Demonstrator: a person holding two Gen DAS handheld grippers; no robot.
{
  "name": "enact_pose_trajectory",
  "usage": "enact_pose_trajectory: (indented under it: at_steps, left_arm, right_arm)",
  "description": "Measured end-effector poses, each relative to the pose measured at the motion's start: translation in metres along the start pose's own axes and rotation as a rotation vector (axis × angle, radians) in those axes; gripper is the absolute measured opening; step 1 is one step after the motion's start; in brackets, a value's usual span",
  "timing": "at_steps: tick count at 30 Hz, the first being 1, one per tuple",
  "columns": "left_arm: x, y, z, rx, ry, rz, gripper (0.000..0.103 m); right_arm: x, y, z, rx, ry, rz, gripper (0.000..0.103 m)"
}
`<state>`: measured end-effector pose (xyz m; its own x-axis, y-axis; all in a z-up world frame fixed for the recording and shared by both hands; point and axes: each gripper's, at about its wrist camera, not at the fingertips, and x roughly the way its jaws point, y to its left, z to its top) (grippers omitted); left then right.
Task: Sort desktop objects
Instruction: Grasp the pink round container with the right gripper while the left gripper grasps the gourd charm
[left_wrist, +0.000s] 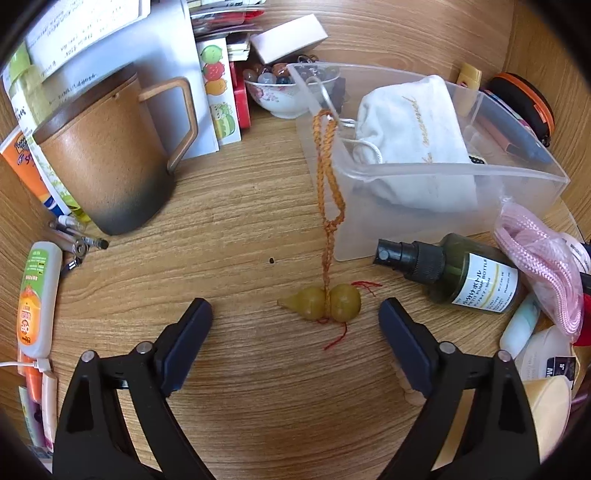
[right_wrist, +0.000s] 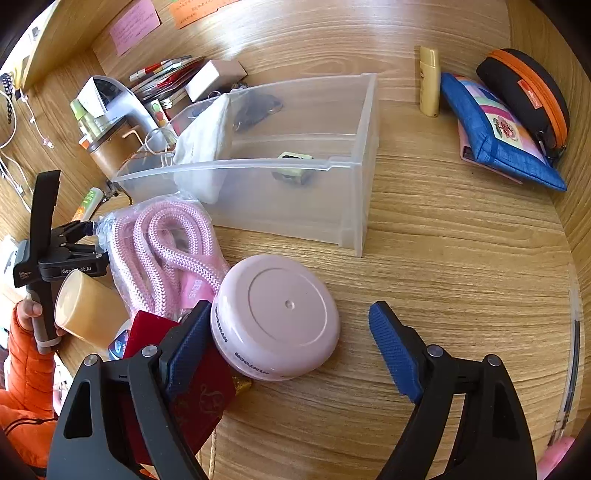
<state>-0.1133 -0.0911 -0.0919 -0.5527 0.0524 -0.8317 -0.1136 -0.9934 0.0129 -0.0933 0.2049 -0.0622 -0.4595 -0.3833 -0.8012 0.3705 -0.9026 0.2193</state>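
A yellow gourd charm (left_wrist: 321, 304) lies on the wooden desk, its orange braided cord (left_wrist: 328, 177) running up over the rim of a clear plastic bin (left_wrist: 461, 173). My left gripper (left_wrist: 295, 314) is open, its fingers on either side of the gourd and clear of it. In the right wrist view a round pink tin (right_wrist: 275, 317) lies between the fingers of my right gripper (right_wrist: 291, 308), which is open. The tin sits close to the left finger, and a wide gap separates it from the right one. The bin (right_wrist: 258, 166) holds a white pouch (right_wrist: 207, 147).
A brown mug (left_wrist: 103, 155), a bowl of stones (left_wrist: 284, 92) and a green spray bottle (left_wrist: 461, 273) surround the gourd. Bagged pink rope (right_wrist: 166, 240), a red velvet pouch (right_wrist: 199, 398) and a beige cup (right_wrist: 88, 310) crowd the tin's left. A blue pouch (right_wrist: 498, 136) lies far right.
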Motion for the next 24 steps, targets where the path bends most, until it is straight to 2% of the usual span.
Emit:
enact_pose_trajectory:
  at_steps: [3,7,10,24]
  left_arm:
    - [-0.0013,0.0003,0.0003,-0.002,-0.008,-0.012,0.080]
    - [-0.0017,0.0002,0.0019,-0.004,-0.018,-0.011,0.073]
    - [-0.0027,-0.0006,0.0023,0.002,-0.025,-0.013,0.065]
    - [-0.0046,-0.0018,0.0015,0.017,-0.044,-0.039,0.044]
  right_arm:
    - [0.0000,0.0014,0.0001,0.000,-0.005,0.003,0.082]
    - [0.0006,0.0034,0.0002,-0.011,-0.007,0.014,0.075]
    - [0.0030,0.0047,0.0007,-0.012,0.004,0.035,0.063]
    - [0.0000,0.0023,0.0020,-0.021,-0.026,0.026,0.063]
